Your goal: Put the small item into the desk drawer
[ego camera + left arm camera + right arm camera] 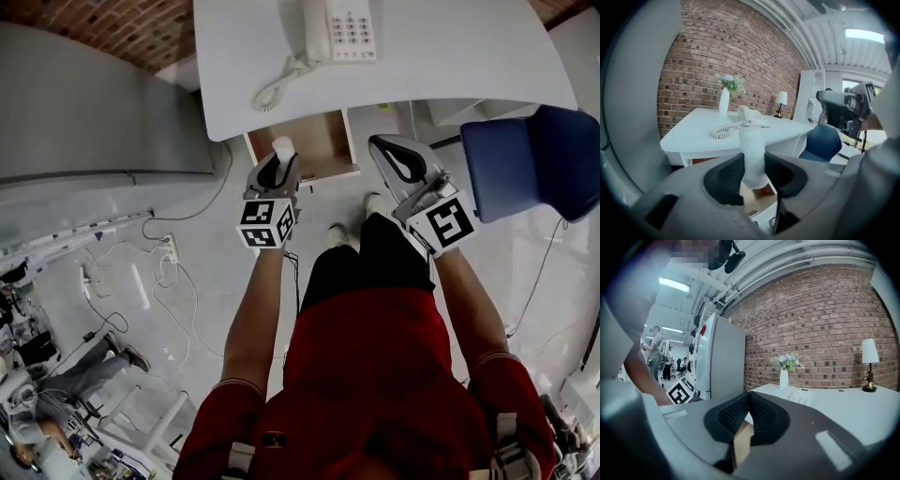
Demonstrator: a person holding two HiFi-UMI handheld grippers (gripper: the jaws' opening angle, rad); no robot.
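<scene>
With my left gripper (280,169) jaws clamping the small white cylinder (283,146) and my right gripper (749,401) jaws pressed together empty, I centre it over the open wooden drawer (323,141) before releasing.

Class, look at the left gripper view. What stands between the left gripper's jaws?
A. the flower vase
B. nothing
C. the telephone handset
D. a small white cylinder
D: the pads of the left gripper press on both sides of a small white cylinder; the telephone lies on the desk.

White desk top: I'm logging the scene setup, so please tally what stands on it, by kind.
White corded telephone: 1
White vase with flowers: 1
Small table lamp with white shade: 1
Total: 3
</scene>
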